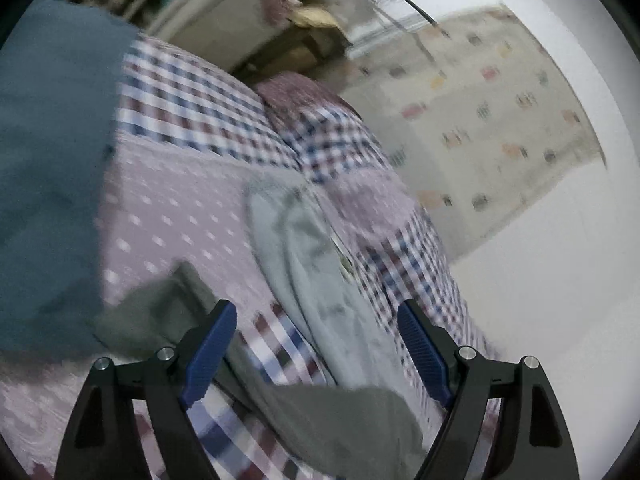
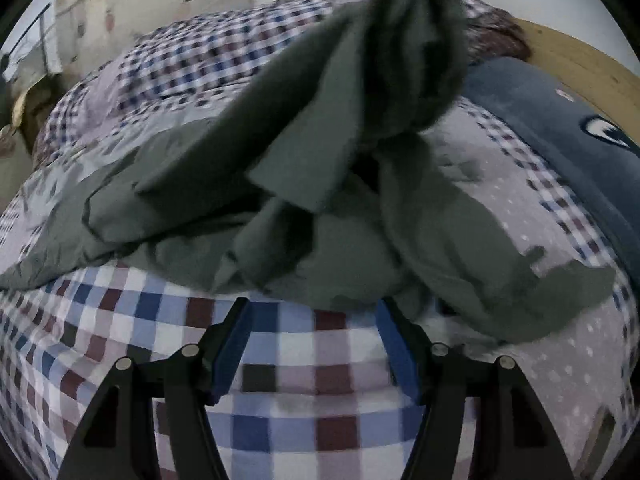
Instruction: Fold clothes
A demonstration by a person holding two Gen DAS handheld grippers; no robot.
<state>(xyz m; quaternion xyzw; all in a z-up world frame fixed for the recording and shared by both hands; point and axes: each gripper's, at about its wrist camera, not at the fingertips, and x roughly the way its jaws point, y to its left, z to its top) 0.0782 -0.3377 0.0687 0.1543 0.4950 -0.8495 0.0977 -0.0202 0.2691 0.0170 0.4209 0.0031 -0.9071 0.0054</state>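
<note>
The green shirt (image 2: 320, 184) lies all bunched up on the checked bed cover (image 2: 296, 392). The left gripper (image 1: 318, 356) and right gripper (image 2: 314, 348) are both spread wide, holding nothing.

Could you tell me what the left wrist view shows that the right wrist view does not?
Only the left wrist view shows a pale grey-blue garment lying along the bed, and a patterned curtain. Only the right wrist view shows the dark green garment as a whole crumpled heap, plus a wooden headboard. Both share the checked bedspread, a dark blue pillow, and an open, empty gripper: left gripper, right gripper.
</note>
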